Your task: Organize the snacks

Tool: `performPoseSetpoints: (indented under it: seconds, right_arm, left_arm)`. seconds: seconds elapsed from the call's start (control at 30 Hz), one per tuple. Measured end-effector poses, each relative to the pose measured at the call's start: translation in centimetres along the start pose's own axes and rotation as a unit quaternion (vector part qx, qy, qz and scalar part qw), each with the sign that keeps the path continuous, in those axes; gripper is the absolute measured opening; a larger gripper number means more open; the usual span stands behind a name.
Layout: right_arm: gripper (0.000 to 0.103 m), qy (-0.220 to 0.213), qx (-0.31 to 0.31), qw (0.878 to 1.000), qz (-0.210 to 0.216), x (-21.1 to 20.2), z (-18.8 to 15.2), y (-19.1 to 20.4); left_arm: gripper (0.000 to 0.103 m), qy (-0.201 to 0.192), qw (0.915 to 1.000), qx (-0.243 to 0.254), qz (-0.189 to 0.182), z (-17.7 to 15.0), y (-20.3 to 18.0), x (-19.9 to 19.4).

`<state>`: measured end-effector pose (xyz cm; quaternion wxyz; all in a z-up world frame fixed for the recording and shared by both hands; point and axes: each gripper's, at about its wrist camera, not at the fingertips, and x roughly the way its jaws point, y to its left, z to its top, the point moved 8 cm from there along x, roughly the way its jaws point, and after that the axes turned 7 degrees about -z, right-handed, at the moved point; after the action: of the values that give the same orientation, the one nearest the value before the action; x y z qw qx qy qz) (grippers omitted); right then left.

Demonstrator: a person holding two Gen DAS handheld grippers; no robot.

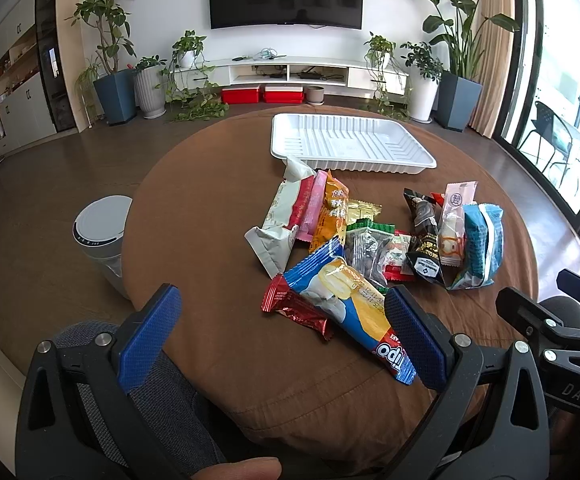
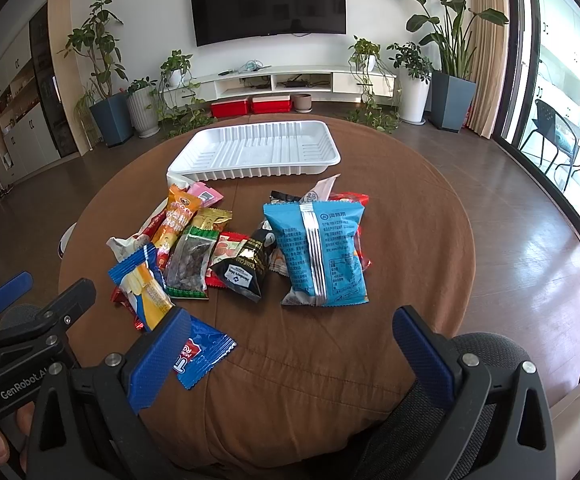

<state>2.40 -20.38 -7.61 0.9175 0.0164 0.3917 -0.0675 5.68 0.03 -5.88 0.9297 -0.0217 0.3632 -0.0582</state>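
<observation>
The snack packets (image 2: 226,248) lie heaped on the brown desk (image 2: 410,240) just in front of the empty white tray (image 2: 258,152), presumably their destination, so both the left hand-held gripper (image 1: 286,328) and right hand-held gripper (image 2: 290,344) hover wide open, holding nothing.

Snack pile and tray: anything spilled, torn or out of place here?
Nothing spilled or torn that shows. The snacks lie in a loose, overlapping heap on the brown cloth, and the white tray behind them holds nothing. Both grippers, left and right, are open.
</observation>
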Motion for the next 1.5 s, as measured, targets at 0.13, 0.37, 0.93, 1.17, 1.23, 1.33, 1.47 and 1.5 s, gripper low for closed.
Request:
performPoseSetpoints:
  seconds: [0.13, 0.37, 0.93, 1.17, 1.23, 1.33, 1.47, 1.5]
  right_arm:
    - [0.103, 0.0, 0.0, 1.0, 0.0, 0.0, 0.0, 0.0]
    - [0.103, 0.0, -0.001, 1.0, -0.001, 0.0, 0.0, 0.1]
    - [0.103, 0.002, -0.002, 1.0, -0.001, 0.3, -0.1, 0.2]
    - [0.103, 0.004, 0.002, 1.0, 0.018, 0.5, -0.5, 0.5]
    - [0.103, 0.002, 0.007, 0.999, 0.033, 0.3, -0.4, 0.5]
    - [0.103, -0.005, 0.011, 0.998, 0.059, -0.1, -0.2, 0.8]
    - [0.103, -0.012, 0.013, 0.995, 0.098, -0.6, -0.1, 1.3]
    - [0.103, -0.008, 0.013, 0.994, 0.111, -0.6, -0.1, 1.5]
  left_arm:
    - [0.103, 0.0, 1.0, 0.0, 0.0, 0.0, 0.0, 0.0]
    - [0.103, 0.0, 1.0, 0.0, 0.0, 0.0, 0.0, 0.0]
    - [0.103, 0.001, 1.0, -0.001, 0.0, 0.0, 0.0, 0.1]
    - [0.103, 0.0, 0.9997, -0.011, -0.024, -0.1, 0.0, 0.0]
    - [0.103, -0.008, 0.9994, -0.003, -0.034, 0.0, 0.1, -0.2]
    - [0.103, -0.011, 0.9966, 0.03, -0.076, -0.3, -0.4, -0.6]
    - [0.103, 0.048, 0.9958, 0.031, -0.072, -2.0, 0.5, 0.6]
    - [0.103, 0.056, 0.9951, 0.017, -0.079, -2.4, 1.0, 0.9]
